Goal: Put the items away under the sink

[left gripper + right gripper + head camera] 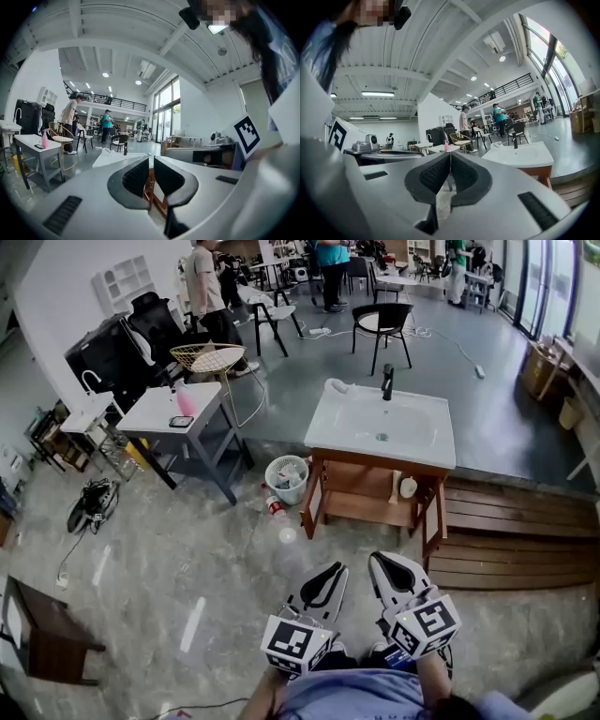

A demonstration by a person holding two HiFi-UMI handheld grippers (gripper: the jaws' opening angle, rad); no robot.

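A white sink (pixel 382 427) with a black faucet (pixel 387 382) sits on a wooden stand with an open shelf (pixel 361 502) beneath it. On that shelf's right side is a small white item (pixel 408 487). A bottle (pixel 275 507) lies on the floor left of the stand, and a pink bottle (pixel 185 401) and a phone (pixel 181 421) rest on the grey table. My left gripper (pixel 336 570) and right gripper (pixel 378 561) are held side by side well short of the stand. Both the left gripper (pixel 151 164) and the right gripper (pixel 450 159) are shut with nothing between the pads.
A waste basket (pixel 286 479) stands between the grey table (pixel 150 418) and the stand. Wooden steps (pixel 511 531) lie to the right. A wire chair (pixel 211 357), a black chair (pixel 382 322) and people stand further back. A dark low table (pixel 42 634) is at lower left.
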